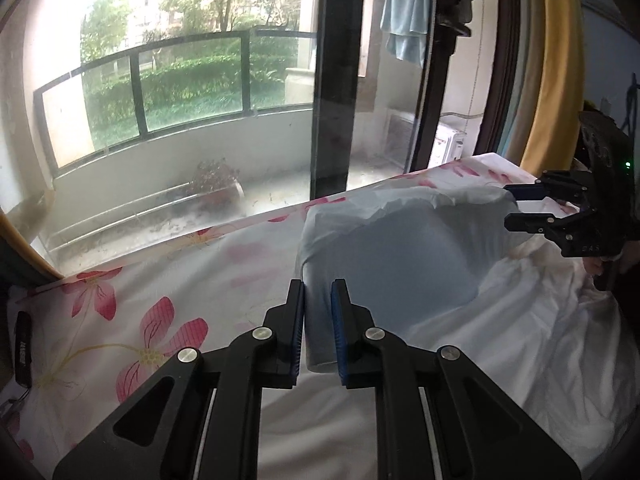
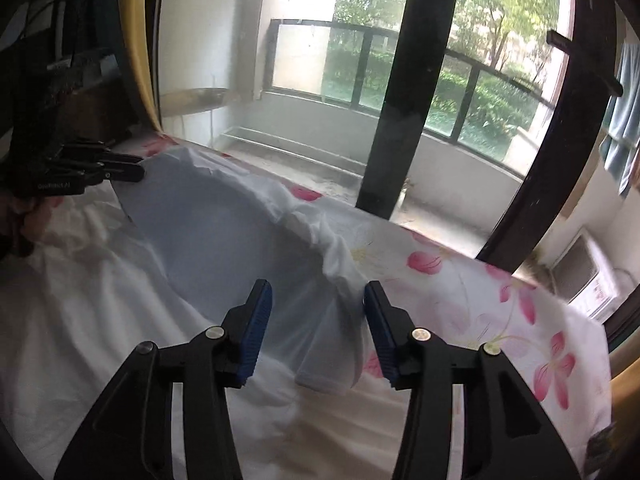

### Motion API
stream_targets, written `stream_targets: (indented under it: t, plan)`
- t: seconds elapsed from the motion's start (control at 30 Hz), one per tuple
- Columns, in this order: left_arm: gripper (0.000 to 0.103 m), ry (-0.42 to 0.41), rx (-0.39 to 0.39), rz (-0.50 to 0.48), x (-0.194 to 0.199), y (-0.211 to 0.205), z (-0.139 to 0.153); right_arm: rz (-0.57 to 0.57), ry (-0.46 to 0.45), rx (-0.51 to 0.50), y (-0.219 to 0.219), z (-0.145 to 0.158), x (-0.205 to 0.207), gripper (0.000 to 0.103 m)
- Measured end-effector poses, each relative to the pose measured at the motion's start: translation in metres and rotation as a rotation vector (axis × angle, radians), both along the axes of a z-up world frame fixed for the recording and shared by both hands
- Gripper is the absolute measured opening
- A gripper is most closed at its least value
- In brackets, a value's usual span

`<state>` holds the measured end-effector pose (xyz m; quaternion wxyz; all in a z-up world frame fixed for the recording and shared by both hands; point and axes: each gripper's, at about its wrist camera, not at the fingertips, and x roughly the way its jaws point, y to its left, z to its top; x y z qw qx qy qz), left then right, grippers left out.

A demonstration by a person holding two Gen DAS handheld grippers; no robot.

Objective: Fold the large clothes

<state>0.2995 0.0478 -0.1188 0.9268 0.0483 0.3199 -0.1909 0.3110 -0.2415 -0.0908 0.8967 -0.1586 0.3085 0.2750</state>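
While the left gripper [image 1: 318, 300] pinches the garment [image 1: 392, 248], its hem hides.

We see our right claw [image 2: 318, 308] standing apart over the white garment [image 2: 224, 236], a fold lying loose between its pads. Our left claw [image 2: 132, 168] pinches the garment's far corner above the flowered bedsheet [image 2: 500, 300].

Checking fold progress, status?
Left gripper shut on white garment. Right gripper open, fabric edge between its jaws. Garment lifted over floral bedsheet. Nothing in the way.
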Motion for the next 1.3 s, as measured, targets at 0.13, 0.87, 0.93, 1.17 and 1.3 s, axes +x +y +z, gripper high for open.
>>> stream_targets:
  t: [0.13, 0.87, 0.93, 1.17, 1.3]
  plan:
    - [0.014, -0.012, 0.006, -0.019, -0.018, -0.002, 0.004, 0.019, 0.015, -0.004, 0.004, -0.005, -0.013, 0.033]
    - [0.013, 0.043, 0.118, -0.041, -0.114, -0.015, -0.017, 0.010, 0.138, -0.069, -0.019, -0.031, -0.103, 0.016]
    - [0.014, 0.059, 0.118, -0.019, -0.120, -0.013, -0.016, 0.006, 0.142, -0.091, -0.021, -0.026, -0.108, 0.023]
    - [0.035, 0.076, -0.004, 0.052, -0.136, 0.009, 0.000, 0.053, 0.121, 0.021, -0.027, 0.014, -0.132, 0.047]
    - [0.036, 0.076, -0.057, 0.086, -0.132, 0.011, 0.006, 0.066, 0.108, 0.088, -0.008, 0.022, -0.125, 0.047]
